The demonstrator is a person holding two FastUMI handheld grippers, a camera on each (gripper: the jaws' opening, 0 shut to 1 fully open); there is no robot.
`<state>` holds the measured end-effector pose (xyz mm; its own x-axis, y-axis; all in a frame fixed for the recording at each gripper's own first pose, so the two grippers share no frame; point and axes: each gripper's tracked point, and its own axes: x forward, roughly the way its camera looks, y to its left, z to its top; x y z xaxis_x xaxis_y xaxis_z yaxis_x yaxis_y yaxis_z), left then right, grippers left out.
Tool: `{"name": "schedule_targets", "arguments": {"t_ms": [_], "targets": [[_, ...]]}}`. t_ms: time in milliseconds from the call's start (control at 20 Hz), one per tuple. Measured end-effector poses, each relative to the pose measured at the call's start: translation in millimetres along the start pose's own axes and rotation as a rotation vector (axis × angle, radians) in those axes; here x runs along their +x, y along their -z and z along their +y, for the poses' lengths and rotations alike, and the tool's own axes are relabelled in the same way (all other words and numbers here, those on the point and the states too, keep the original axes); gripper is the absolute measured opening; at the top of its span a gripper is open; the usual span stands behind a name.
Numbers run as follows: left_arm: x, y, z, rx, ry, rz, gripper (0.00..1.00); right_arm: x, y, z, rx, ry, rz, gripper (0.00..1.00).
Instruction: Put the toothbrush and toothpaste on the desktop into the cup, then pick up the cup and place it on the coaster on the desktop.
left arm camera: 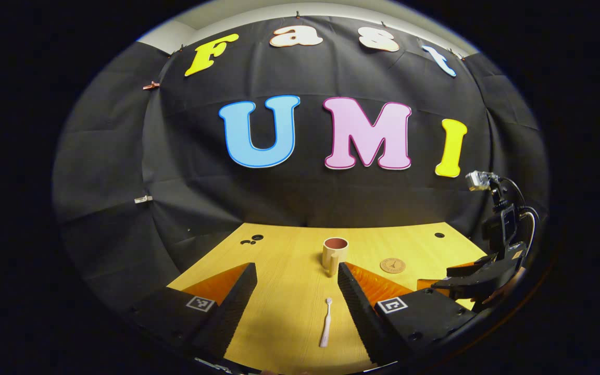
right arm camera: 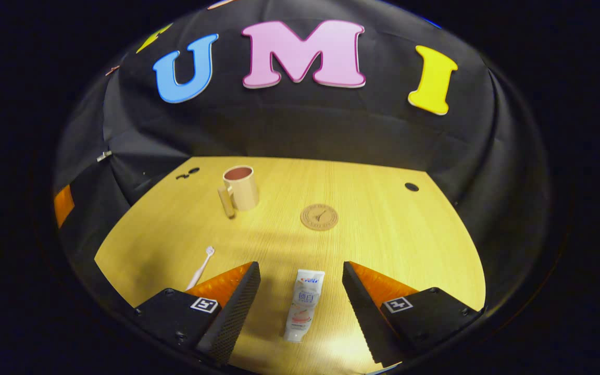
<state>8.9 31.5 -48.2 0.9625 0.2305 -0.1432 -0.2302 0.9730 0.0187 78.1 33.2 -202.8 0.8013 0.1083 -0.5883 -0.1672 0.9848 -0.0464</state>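
In the left gripper view the left tool [left arm camera: 297, 297] stands wide, its two black ribbed fingers well apart and holding nothing. Between them, flat on the pale wooden surface [left arm camera: 284, 255], lies the toothbrush [left arm camera: 326, 323]: a slim, pale pinkish-white stick with its small bristle head pointing away toward the cup [left arm camera: 335, 254]. It touches neither finger. The cup stands upright farther back, near the middle of the surface; it is a cream-beige mug with a reddish-brown inside, and its thick handle faces the camera. Just to the right of it lies the coaster [left arm camera: 392, 265], a flat round brown disc with a dark mark at its centre. The cup and coaster are near each other but apart. At the right edge of this view the right tool [left arm camera: 479, 278] hangs over the surface; from this angle I cannot tell how its fingers stand.

In the right gripper view the right tool [right arm camera: 301, 299] is also wide and holds nothing. The toothpaste [right arm camera: 303, 305] lies flat between its fingers, touching neither: a white tube with blue print at the far end and a peach-coloured patch lower down, its cap toward the camera. The toothbrush [right arm camera: 201, 268] lies off to the left, partly hidden behind the left finger, head pointing away. The cup [right arm camera: 241, 188] stands at the back left, handle to its front left, and the coaster [right arm camera: 319, 216] lies to its right, nearer the middle of the surface [right arm camera: 394, 245]. Small dark holes [right arm camera: 411, 186] mark the far part of the surface.
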Motion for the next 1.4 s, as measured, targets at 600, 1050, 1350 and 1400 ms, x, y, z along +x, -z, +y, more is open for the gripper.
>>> {"name": "schedule_targets", "arguments": {"t_ms": [600,1050,1350,1400], "targets": [[7.0,50.4,-1.0,0.028,-0.100,0.180,0.98,54.1,83.0,-5.5,-0.035,-0.030,0.329,0.98],[7.1,55.7,-5.5,0.050,-0.064,0.206,1.00,60.1,113.3,-10.3,0.066,0.049,0.434,0.86],[6.7,58.0,-5.7,0.031,-0.029,0.207,1.00,59.2,113.8,-5.6,0.051,0.026,0.489,0.49],[6.6,59.0,-5.9,0.024,-0.024,0.206,1.00,58.8,114.3,-6.4,0.043,0.018,0.495,0.48]]}}
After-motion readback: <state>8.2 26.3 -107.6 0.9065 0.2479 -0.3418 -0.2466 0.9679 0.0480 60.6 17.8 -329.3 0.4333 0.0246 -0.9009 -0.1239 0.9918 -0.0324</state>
